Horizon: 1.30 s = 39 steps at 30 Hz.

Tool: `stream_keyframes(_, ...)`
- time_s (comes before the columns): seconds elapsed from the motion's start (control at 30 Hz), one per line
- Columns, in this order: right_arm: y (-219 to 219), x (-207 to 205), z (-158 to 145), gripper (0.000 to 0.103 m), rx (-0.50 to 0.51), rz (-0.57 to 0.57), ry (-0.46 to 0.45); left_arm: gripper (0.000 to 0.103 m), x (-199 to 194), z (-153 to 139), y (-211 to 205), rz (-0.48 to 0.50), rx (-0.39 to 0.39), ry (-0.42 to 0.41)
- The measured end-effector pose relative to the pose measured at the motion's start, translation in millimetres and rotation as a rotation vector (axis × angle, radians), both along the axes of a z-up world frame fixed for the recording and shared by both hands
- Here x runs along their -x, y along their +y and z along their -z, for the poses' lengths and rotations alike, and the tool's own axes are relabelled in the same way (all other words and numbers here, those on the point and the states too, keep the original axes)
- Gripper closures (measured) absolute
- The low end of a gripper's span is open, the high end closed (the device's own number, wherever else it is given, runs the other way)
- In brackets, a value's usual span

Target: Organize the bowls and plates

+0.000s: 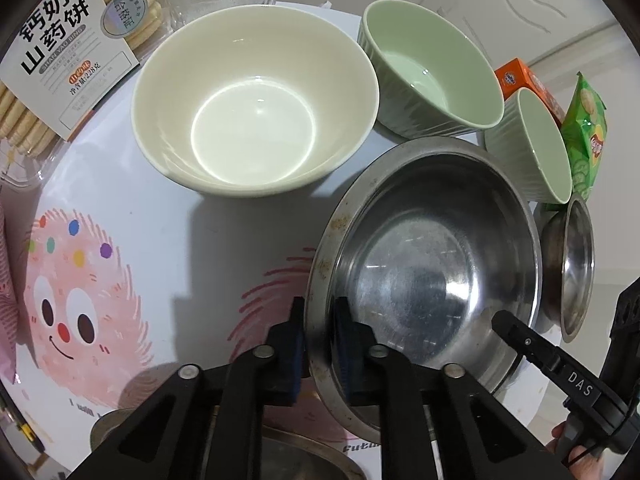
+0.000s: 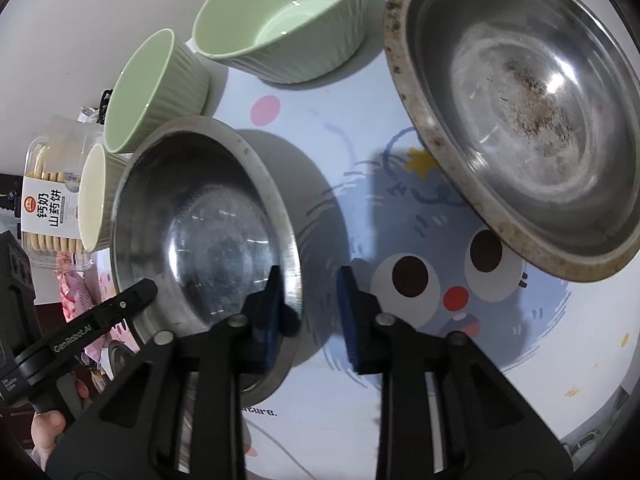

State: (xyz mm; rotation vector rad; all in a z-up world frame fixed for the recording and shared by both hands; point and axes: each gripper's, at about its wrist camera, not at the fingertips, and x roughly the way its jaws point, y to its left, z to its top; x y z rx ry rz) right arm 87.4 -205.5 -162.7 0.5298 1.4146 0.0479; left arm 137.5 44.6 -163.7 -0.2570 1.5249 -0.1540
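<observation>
My left gripper (image 1: 319, 322) is shut on the near rim of a steel bowl (image 1: 432, 264), which looks tilted above the table. The same steel bowl (image 2: 200, 232) shows in the right wrist view. My right gripper (image 2: 309, 296) is open around its opposite rim, one pad inside, one outside, with a gap. A cream bowl (image 1: 256, 100) and two green ribbed bowls, one large (image 1: 432, 68) and one small (image 1: 532, 148), stand beyond. A second, stained steel bowl (image 2: 516, 108) stands to the right of my right gripper.
A biscuit box (image 1: 60, 52) lies at the far left. An orange box (image 1: 524, 80) and a green crisp packet (image 1: 588, 136) lie behind the green bowls. Another steel dish (image 1: 300, 452) sits under my left gripper. The tablecloth (image 2: 440, 280) has cartoon faces.
</observation>
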Motion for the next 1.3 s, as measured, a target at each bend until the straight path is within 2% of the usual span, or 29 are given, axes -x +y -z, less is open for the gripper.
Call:
stream_keyframes(0.03, 1.3, 0.5, -1.4, 0.089, -0.007, -0.008, -0.009, 0.091, -0.1, 1.5, 0.0, -0.002, 0.003, 0.002)
stream_keyframes(0.07, 3.9, 0.7, -3.1, 0.092, -0.002, -0.017, -0.015, 0.091, 0.4, 1.7, -0.7, -0.004, 0.002, 0.001)
stream_keyframes(0.33, -0.7, 11.0, -13.2, 0.092, 0.011, -0.015, -0.05, 0.091, 6.7, -7.9, -7.4, 0.006, -0.003, -0.038)
stream_keyframes(0.57, -0.8, 19.0, -30.0, 0.091, 0.015, -0.024, -0.091, 0.092, 23.6, -33.1, -5.4, -0.004, 0.005, -0.082)
stream_keyframes(0.73, 7.3, 33.7, -54.6, 0.091, -0.001, -0.067, -0.133, 0.091, 49.0, -70.3, 24.1, -0.034, 0.003, -0.121)
stream_keyframes(0.97, 53.0, 59.7, -77.3, 0.091, -0.046, -0.19, -0.163, 0.091, 103.3, -94.9, 78.2, -0.127, -0.032, -0.147)
stream_keyframes(1.2, 107.5, 82.9, -65.7, 0.091, -0.069, -0.352, -0.138, 0.089, 163.4, -75.8, 130.2, -0.246, -0.061, -0.099)
stream_keyframes(1.3, 126.6, 90.5, -55.6, 0.091, -0.061, -0.408, -0.116, 0.087, 175.6, -63.6, 134.2, -0.268, -0.095, -0.082)
